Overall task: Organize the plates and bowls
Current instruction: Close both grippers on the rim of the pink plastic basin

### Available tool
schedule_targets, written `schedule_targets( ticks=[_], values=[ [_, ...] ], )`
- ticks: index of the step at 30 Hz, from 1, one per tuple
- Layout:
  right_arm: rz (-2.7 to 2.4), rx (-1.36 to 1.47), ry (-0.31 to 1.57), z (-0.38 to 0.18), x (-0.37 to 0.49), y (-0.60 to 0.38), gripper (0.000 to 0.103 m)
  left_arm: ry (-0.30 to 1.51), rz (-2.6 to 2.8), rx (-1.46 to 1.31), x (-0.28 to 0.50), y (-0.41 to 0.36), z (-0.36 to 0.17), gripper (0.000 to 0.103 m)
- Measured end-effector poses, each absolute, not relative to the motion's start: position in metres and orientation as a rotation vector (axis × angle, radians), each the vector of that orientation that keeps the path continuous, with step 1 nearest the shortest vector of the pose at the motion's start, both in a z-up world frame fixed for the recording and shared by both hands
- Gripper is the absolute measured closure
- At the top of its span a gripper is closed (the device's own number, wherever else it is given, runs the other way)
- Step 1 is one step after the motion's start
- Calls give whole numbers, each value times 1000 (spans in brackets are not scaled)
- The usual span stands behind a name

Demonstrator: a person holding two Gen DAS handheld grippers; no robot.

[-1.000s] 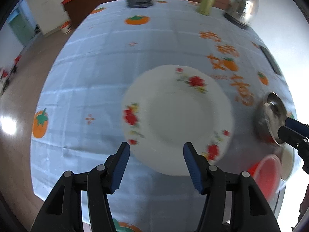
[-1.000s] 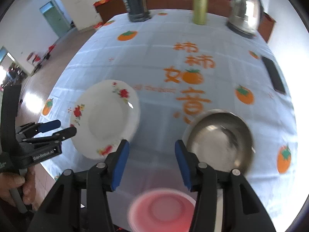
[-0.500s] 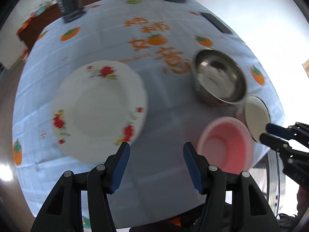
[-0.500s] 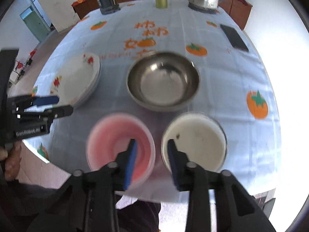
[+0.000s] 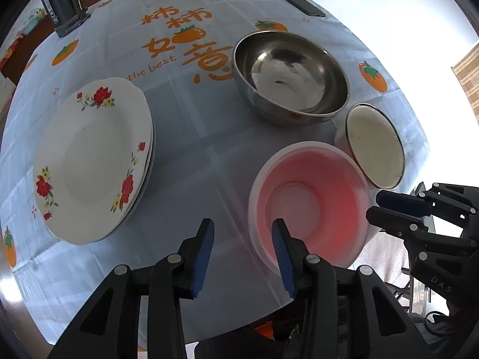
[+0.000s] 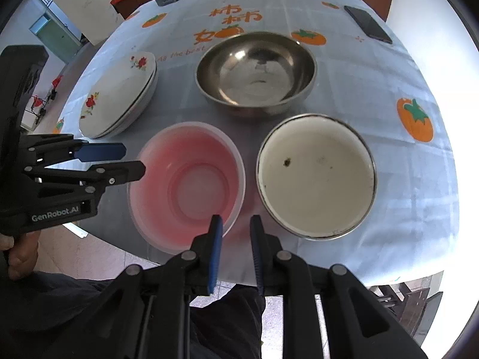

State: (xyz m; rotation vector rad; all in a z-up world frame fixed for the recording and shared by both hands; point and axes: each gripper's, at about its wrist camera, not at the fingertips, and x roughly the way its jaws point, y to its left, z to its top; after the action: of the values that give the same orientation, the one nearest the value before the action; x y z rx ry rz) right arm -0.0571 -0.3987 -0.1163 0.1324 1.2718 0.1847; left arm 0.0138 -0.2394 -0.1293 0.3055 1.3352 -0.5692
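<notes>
The pink bowl sits at the near edge of the counter, beside the white bowl, with the steel bowl behind them and the stacked flowered plates toward the left edge. The right tool, jaws just narrowed to a slim gap, straddles the pink bowl's near-right rim. The left tool, half-wide and closing, straddles its left rim. Whether either grips the rim, I cannot tell.
</notes>
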Motion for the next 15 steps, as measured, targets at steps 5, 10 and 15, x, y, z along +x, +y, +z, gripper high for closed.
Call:
schedule_targets(
  ticks=[5,10,15],
  values=[
    [196,140,1277,-123,-55,-400,89,1360,-569,303,13,-240,-138,65],
    [201,142,1266,-123,-53,-399,93,1414,-610,277,14,-243,-147,89],
    [212,140,1252,-117,-52,-397,93,1399,-621,275,14,-243,-139,92]
  ],
)
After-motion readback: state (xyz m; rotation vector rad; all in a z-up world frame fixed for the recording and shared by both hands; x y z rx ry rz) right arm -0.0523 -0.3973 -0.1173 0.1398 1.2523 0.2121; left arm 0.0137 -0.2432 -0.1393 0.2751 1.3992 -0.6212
